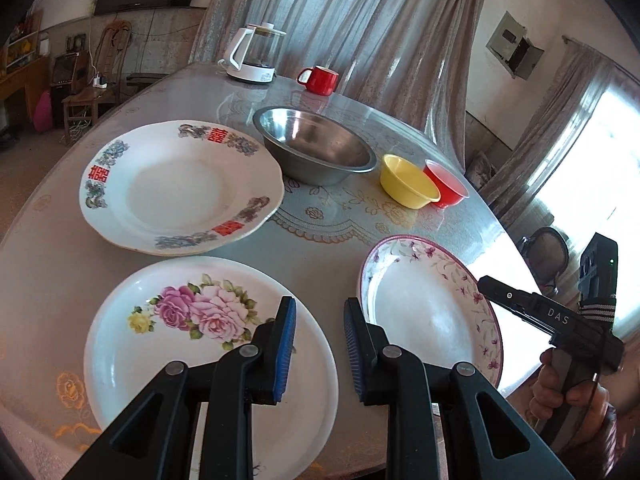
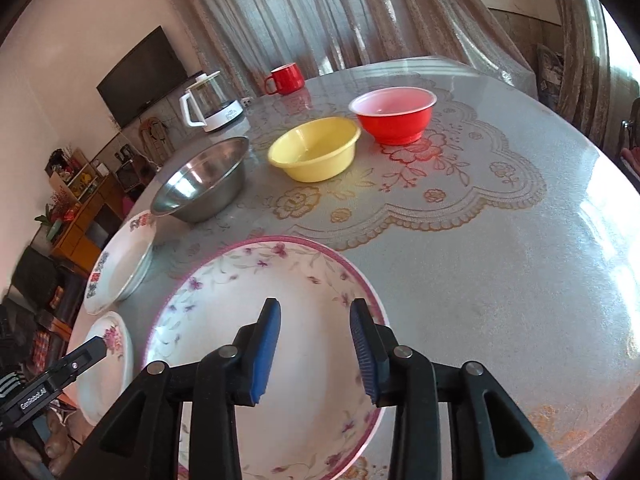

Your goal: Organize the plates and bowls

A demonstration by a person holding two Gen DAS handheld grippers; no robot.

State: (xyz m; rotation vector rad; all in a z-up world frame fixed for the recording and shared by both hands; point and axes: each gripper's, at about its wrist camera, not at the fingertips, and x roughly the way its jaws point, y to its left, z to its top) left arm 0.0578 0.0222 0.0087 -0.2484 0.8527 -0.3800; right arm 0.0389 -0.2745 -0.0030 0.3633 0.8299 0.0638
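Three plates lie on the round table (image 1: 320, 248): a rose-printed plate (image 1: 208, 360) nearest, a purple-rimmed floral plate (image 1: 420, 300) to its right, and a larger plate with red characters (image 1: 176, 188) behind. Further back stand a steel bowl (image 1: 320, 148), a yellow bowl (image 1: 408, 182) and a red bowl (image 1: 448, 186) side by side. My left gripper (image 1: 320, 302) hovers open over the gap between the two near plates, holding nothing. My right gripper (image 2: 315, 304) is open above the purple-rimmed plate (image 2: 260, 292), with nothing between its pads.
A red mug (image 1: 320, 79) and a white glass kettle (image 1: 256, 56) stand at the table's far side before a curtain. The purple-rimmed plate sits close to the table's near right edge. A hand (image 1: 568, 392) holds the right gripper off that edge.
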